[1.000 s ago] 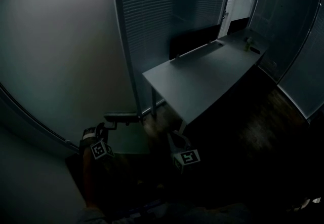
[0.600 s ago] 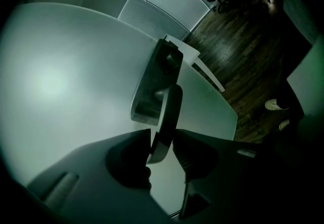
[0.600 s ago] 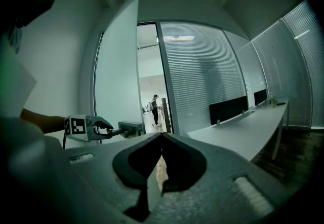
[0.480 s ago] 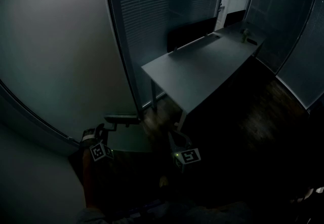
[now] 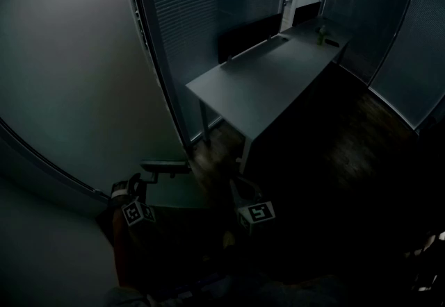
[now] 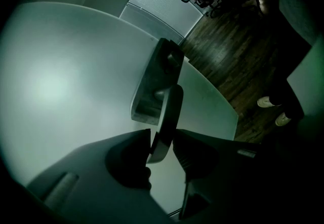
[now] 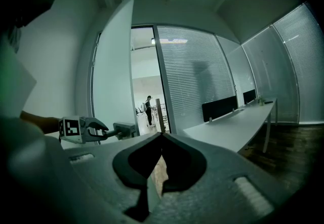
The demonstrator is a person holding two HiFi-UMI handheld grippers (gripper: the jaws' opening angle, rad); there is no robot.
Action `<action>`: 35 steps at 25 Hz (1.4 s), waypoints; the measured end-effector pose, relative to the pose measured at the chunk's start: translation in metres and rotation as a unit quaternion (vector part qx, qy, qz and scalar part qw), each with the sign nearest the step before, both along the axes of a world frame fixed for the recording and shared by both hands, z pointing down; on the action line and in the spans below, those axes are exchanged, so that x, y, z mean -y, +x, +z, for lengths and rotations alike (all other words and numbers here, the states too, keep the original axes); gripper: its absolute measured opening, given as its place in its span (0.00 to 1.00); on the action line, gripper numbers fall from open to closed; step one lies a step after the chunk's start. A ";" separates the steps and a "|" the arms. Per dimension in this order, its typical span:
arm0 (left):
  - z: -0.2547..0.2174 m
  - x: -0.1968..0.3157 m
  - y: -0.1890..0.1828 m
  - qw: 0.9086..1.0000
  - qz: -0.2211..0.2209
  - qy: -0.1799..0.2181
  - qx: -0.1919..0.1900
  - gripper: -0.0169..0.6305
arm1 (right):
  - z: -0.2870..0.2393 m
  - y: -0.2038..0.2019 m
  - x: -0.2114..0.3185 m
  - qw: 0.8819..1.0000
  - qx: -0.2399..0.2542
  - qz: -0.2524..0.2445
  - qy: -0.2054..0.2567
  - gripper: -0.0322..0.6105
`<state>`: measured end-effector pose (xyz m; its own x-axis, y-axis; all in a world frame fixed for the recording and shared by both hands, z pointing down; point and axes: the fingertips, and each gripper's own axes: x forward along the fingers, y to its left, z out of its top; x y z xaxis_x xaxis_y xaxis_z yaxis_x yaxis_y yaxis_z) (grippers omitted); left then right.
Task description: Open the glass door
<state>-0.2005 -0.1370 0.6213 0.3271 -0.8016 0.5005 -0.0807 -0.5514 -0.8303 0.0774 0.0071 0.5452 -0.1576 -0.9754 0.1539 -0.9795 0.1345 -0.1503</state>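
Head view: left claw [image 5: 144, 175] clamped on handle [image 5: 167, 167] of glass door [image 5: 69, 90]; door ajar, room dim. Right claw [image 5: 240, 191] hangs beside it.

Left gripper view: only handle's tip sits between pads. Likely risk: handle slips out, door swings loose. Dark wood floor [image 6: 238, 50] beyond door edge.

Right gripper view: right claw pinched together, empty; could knock door edge. Long grey worktop [image 7: 233, 121], blinds [image 7: 192, 76] behind.
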 end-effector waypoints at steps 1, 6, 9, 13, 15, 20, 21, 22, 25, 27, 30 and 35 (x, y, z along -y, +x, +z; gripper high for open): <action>0.000 -0.004 -0.002 1.000 0.002 0.000 0.000 0.24 | 0.001 -0.002 -0.004 1.000 0.000 0.002 0.000 0.05; 0.007 -0.015 -0.011 1.000 0.009 -0.006 0.003 0.24 | 0.005 -0.010 -0.014 1.000 0.001 0.009 0.001 0.05; 0.008 -0.020 -0.016 1.000 0.014 -0.007 0.003 0.24 | 0.005 -0.011 -0.016 1.000 -0.001 0.013 0.002 0.05; 0.002 -0.043 -0.024 1.000 0.017 -0.008 0.004 0.25 | -0.003 -0.017 -0.035 1.000 -0.002 0.016 0.005 0.05; 0.001 -0.052 -0.030 1.000 0.021 -0.003 0.004 0.25 | -0.006 -0.023 -0.044 1.000 -0.003 0.016 0.006 0.05; 0.000 -0.071 -0.041 1.000 0.027 -0.007 -0.003 0.25 | -0.004 -0.041 -0.058 1.000 -0.007 0.016 0.008 0.05; 0.000 -0.075 -0.043 1.000 0.028 -0.006 -0.005 0.25 | -0.004 -0.044 -0.062 1.000 -0.008 0.017 0.007 0.05; -0.001 -0.078 -0.046 1.000 0.029 -0.005 -0.006 0.25 | -0.004 -0.046 -0.065 1.000 -0.009 0.017 0.005 0.05; 0.001 -0.086 -0.053 0.999 0.034 -0.002 -0.004 0.26 | 0.000 -0.055 -0.073 1.000 -0.009 0.017 0.004 0.05; 0.001 -0.092 -0.058 0.999 0.037 -0.002 -0.004 0.26 | 0.001 -0.062 -0.077 1.000 -0.009 0.018 0.003 0.05; -0.001 -0.100 -0.064 0.999 0.040 -0.002 -0.006 0.26 | -0.001 -0.071 -0.083 1.000 -0.010 0.017 0.004 0.05; 0.000 -0.116 -0.076 0.999 0.046 -0.003 -0.007 0.26 | -0.003 -0.086 -0.092 1.000 -0.008 0.016 0.010 0.05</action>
<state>-0.2764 -0.0208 0.6210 0.4052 -0.7651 0.5005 -0.0409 -0.5621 -0.8261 -0.0089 0.0995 0.5422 -0.1242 -0.9829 0.1359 -0.9856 0.1064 -0.1313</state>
